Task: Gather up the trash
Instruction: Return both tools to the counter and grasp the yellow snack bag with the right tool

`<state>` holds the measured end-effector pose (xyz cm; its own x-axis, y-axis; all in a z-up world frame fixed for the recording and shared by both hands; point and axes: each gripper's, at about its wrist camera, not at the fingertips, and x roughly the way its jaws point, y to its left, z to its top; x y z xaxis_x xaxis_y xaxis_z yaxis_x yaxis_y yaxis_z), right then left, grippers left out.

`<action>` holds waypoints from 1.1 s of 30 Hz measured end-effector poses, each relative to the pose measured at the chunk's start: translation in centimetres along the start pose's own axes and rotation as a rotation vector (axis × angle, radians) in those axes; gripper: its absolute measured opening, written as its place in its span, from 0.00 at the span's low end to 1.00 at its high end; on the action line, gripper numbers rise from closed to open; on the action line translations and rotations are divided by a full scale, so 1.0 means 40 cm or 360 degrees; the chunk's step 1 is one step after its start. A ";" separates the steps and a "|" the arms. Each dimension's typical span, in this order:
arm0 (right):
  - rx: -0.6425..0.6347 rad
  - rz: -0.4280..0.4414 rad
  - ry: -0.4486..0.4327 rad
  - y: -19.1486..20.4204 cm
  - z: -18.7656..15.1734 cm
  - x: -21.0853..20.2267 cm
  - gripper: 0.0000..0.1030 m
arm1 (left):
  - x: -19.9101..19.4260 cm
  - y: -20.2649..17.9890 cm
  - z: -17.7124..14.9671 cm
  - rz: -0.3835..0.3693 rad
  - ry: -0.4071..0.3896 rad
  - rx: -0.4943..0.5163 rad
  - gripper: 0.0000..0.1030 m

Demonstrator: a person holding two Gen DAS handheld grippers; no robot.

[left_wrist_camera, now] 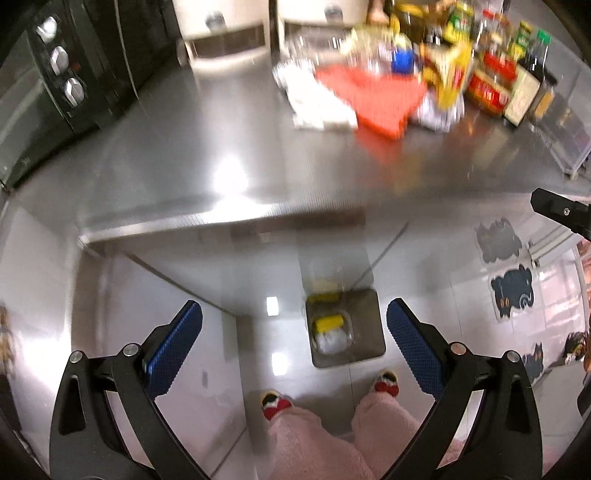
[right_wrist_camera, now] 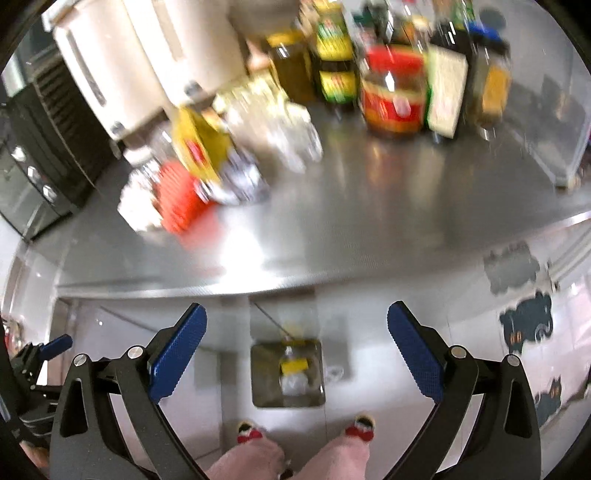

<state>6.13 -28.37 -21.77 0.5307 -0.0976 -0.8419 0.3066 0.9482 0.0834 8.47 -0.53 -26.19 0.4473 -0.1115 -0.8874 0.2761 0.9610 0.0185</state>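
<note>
A square steel bin [left_wrist_camera: 369, 314] stands on the floor under the counter edge; it holds a crushed clear bottle with a yellow label [left_wrist_camera: 328, 325]. It also shows in the right wrist view [right_wrist_camera: 266, 384]. On the steel counter [left_wrist_camera: 207, 147] lies a trash pile: white crumpled paper [left_wrist_camera: 317, 103], an orange-red cloth [left_wrist_camera: 380, 99], a yellow wrapper [left_wrist_camera: 452, 79], silver foil [left_wrist_camera: 436, 112]. The same pile appears blurred in the right wrist view [right_wrist_camera: 195, 184]. My left gripper [left_wrist_camera: 295, 339] is open and empty above the floor. My right gripper [right_wrist_camera: 295, 343] is open and empty above the bin.
A black oven [left_wrist_camera: 55, 81] stands at the counter's left. Two cream appliances [left_wrist_camera: 229, 33] stand at the back. Sauce bottles and jars [right_wrist_camera: 391, 92] crowd the back right. The person's slippered feet [left_wrist_camera: 273, 402] stand before the bin. Cat-shaped mats [left_wrist_camera: 511, 291] lie on the floor.
</note>
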 end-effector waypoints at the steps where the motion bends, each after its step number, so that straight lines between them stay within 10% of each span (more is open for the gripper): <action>1: -0.0016 0.0015 -0.0027 0.010 0.014 -0.014 0.96 | -0.014 0.005 0.013 -0.0001 -0.0027 -0.0009 0.92; 15: -0.0253 0.0151 -0.0212 0.125 0.197 -0.002 0.84 | -0.058 0.060 0.235 -0.0041 -0.0283 -0.0111 0.91; 33: -0.0252 0.0194 -0.0074 0.129 0.264 0.132 0.63 | 0.143 0.037 0.389 -0.0107 -0.0106 -0.0024 0.73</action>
<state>18.84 -27.17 -20.15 0.5935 0.0106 -0.8047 0.1116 0.9892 0.0954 24.66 -3.67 -24.08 0.4838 -0.1922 -0.8538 0.2948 0.9544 -0.0477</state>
